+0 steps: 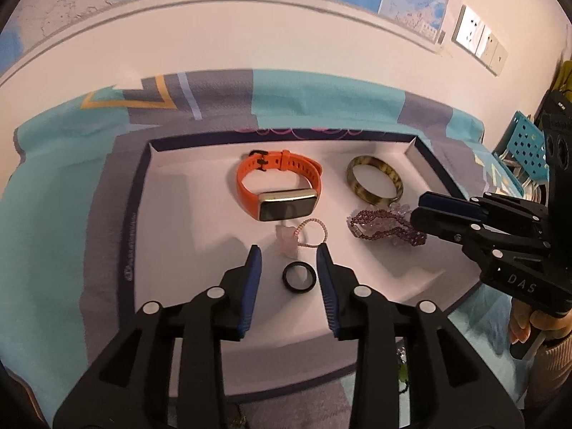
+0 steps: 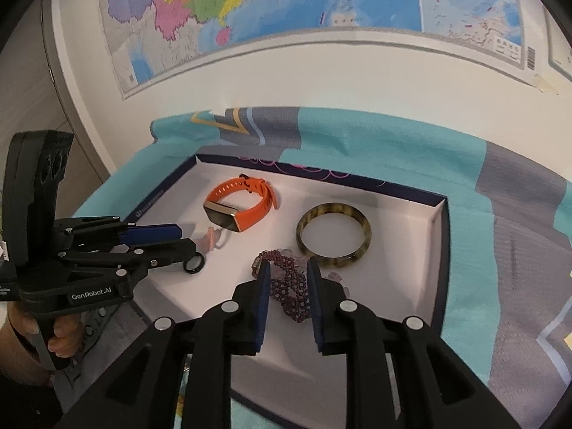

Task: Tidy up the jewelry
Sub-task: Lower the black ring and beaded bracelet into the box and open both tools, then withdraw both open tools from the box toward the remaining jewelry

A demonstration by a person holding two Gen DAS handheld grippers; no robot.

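Note:
A white tray with a navy rim (image 1: pixel 143 193) (image 2: pixel 441 236) holds the jewelry. My left gripper (image 1: pixel 289 248) (image 2: pixel 186 238) is open, its blue pads either side of a small black ring (image 1: pixel 299 276) (image 2: pixel 195 264) lying on the tray floor, not touching it. My right gripper (image 2: pixel 287 262) (image 1: pixel 418 207) is open just over a purple beaded bracelet (image 2: pixel 289 286) (image 1: pixel 386 227), which lies on the tray between its fingers. Farther back lie an orange smart band (image 1: pixel 279 186) (image 2: pixel 239 207), a tortoiseshell bangle (image 1: pixel 373 182) (image 2: pixel 334 237) and a pink hair tie with a charm (image 1: pixel 304 236) (image 2: pixel 212 239).
The tray lies on a teal and grey cloth (image 1: pixel 53 178) (image 2: pixel 393 150) against a white wall with a map (image 2: pixel 250 7). A blue perforated basket (image 1: pixel 525 143) stands past the tray's right side. A person's hand (image 2: pixel 60 339) (image 1: pixel 529 321) holds each gripper's handle.

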